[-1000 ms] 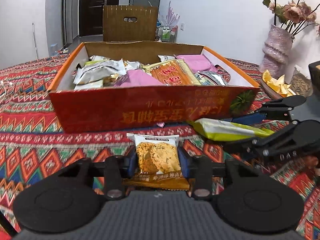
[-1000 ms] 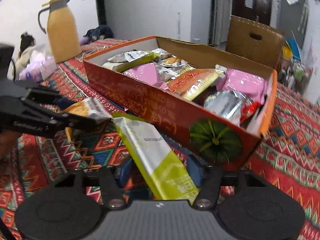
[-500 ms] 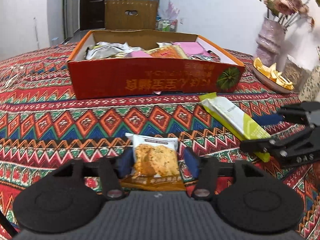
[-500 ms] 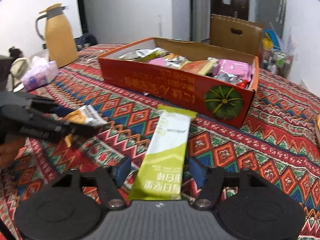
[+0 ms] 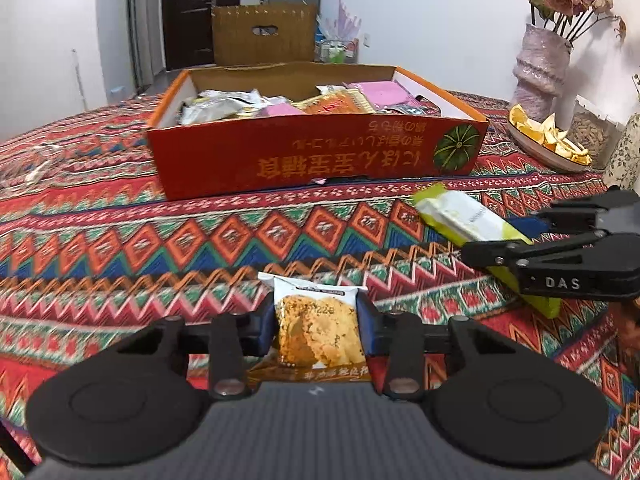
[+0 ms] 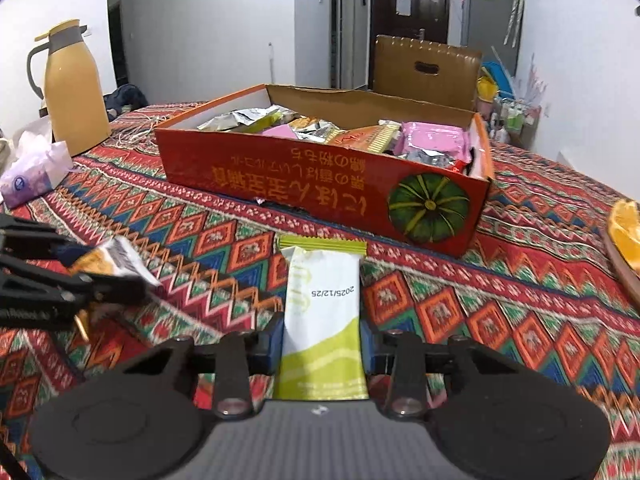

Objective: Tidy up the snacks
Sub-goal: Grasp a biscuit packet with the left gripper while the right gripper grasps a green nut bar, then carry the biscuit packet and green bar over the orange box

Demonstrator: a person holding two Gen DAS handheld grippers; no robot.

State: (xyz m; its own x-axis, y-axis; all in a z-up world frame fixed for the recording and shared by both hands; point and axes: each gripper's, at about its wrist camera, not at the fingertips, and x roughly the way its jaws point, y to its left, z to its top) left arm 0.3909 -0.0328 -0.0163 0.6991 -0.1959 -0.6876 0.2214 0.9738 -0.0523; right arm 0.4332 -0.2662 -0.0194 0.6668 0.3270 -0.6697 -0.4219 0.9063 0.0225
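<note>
Left wrist view: left gripper (image 5: 316, 320) clenched on a biscuit packet (image 5: 320, 332), jaws just closed onto it, pads pressing both long edges. Packet low over the patterned tablecloth (image 5: 160, 248), well in front of the red box (image 5: 300, 160). To the right, also in front of the box, right gripper (image 5: 504, 232) grasping a green and white snack bar (image 5: 460, 216). Readable: "DAS" on the right gripper's finger; a small print on the biscuit packet that looks like "122g", not certain; large upside-down characters on the box's near wall, beside a pumpkin picture.

Right wrist view: right gripper (image 6: 322, 344) with jaws just closed on the snack bar (image 6: 322, 320), gripped at its lower half, top end pointing toward the box (image 6: 280, 176). Left gripper (image 6: 100, 276) at the left, in front of the box, biscuit packet (image 6: 116, 260) sticking out from it. Readable on the bar: "2025/12/25".

Judged step: both snacks picked up, neither yet sorted. Next move, probably: lifting each above the box's near wall, finding a free spot among the packets inside, then releasing; grip kept firm but not crushing the biscuit.
</note>
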